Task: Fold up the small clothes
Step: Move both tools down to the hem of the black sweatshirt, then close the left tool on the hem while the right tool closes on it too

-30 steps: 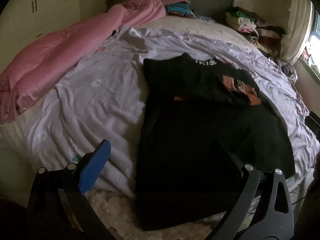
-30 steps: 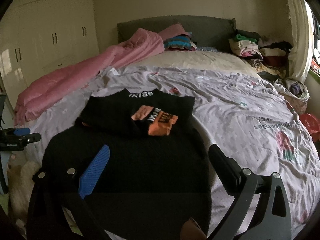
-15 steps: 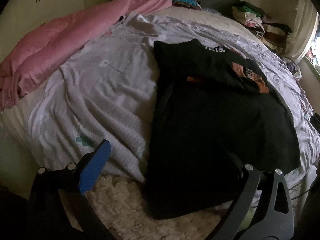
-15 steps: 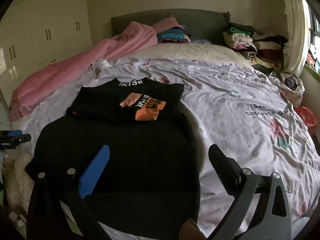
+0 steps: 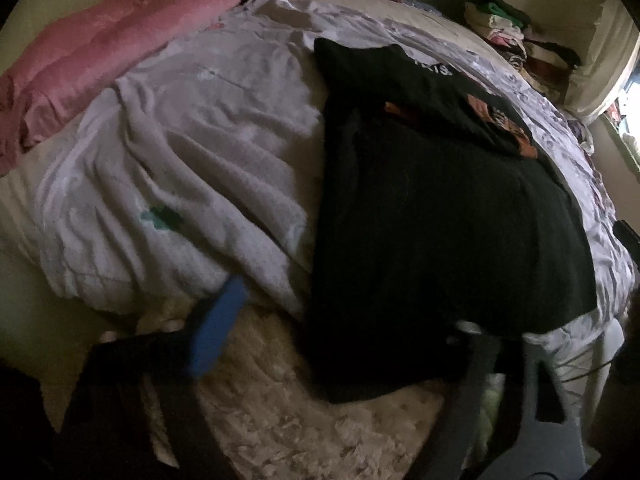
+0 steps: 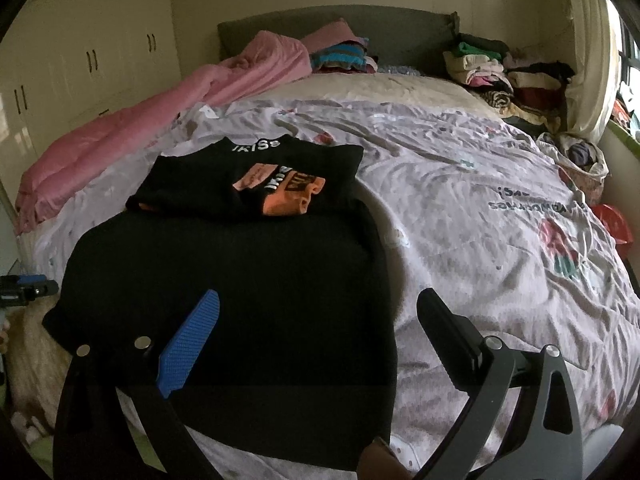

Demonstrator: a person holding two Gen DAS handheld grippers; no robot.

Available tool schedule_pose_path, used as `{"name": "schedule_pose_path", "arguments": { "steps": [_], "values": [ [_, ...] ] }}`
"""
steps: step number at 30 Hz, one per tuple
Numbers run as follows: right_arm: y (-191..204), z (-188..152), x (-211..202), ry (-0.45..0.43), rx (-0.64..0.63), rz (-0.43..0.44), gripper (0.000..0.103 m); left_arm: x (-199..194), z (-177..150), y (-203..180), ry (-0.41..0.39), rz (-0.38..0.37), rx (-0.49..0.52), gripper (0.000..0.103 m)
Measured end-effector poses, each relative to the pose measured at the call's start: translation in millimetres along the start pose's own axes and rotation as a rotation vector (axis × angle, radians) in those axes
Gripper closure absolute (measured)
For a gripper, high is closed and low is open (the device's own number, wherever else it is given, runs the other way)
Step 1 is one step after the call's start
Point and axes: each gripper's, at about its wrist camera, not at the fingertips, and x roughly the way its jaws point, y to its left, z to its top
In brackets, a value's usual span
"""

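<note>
A black garment (image 6: 240, 280) lies spread flat at the near end of the bed, its lower edge hanging over the bed's edge (image 5: 420, 260). A folded black top with an orange print (image 6: 256, 184) lies at its far end. My right gripper (image 6: 320, 340) is open and empty, just above the garment's near edge. My left gripper (image 5: 344, 340) is open and empty, low at the bed's left corner, above the hanging hem. It also shows in the right wrist view (image 6: 24, 288) at the far left.
A wrinkled pale sheet (image 6: 480, 200) covers the bed. A pink quilt (image 6: 140, 120) lies along the left side. Piles of clothes (image 6: 500, 68) sit at the headboard's right. A fluffy rug (image 5: 300, 420) lies on the floor. Wardrobes (image 6: 80, 60) stand at left.
My left gripper has dropped lower and tilted down toward the bed's edge and the rug; its view is blurred. My right gripper has moved slightly back and up. The clothes have not moved.
</note>
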Motion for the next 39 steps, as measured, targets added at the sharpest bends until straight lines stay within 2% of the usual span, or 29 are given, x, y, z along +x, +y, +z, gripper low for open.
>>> {"name": "schedule_pose_path", "arguments": {
  "steps": [1,3,9,12,13,19,22,24,32,35,37,39],
  "values": [
    [0,-1,0,0.001,-0.001,0.001,0.005,1,-2,0,0.006,-0.006,0.004,0.049],
    [-1,-2,0,0.003,-0.002,0.001,0.004,3,-5,-1,0.018,-0.019,0.013,0.054],
    [-5,-10,1,0.029,-0.003,-0.004,0.005,17,-8,2,0.059,-0.027,-0.003,0.055],
    [-9,-18,2,0.049,0.005,0.007,0.005,22,-9,-1,0.071,-0.044,0.005,0.068],
    [-11,-20,3,0.055,0.008,0.007,0.005,23,-9,-2,0.072,-0.048,0.010,0.070],
    [-22,-34,5,0.101,0.025,-0.004,0.005,33,-11,3,0.094,-0.073,-0.002,0.070],
    [-27,-41,6,0.132,0.023,0.001,0.005,34,-12,0,0.090,-0.063,0.013,0.070],
    [-30,-46,7,0.155,0.023,0.009,0.004,32,-13,-1,0.088,-0.063,0.016,0.074],
    [-43,-70,16,0.275,0.095,0.106,0.006,28,-16,2,0.088,-0.082,0.016,0.078],
    [-42,-75,23,0.307,0.098,0.115,0.031,27,-17,1,0.092,-0.076,0.027,0.078],
    [-40,-77,28,0.314,0.078,0.096,0.044,28,-17,0,0.096,-0.076,0.029,0.077],
    [-38,-78,26,0.306,0.059,0.096,0.075,27,-18,0,0.102,-0.074,0.034,0.077]
  ]
}}
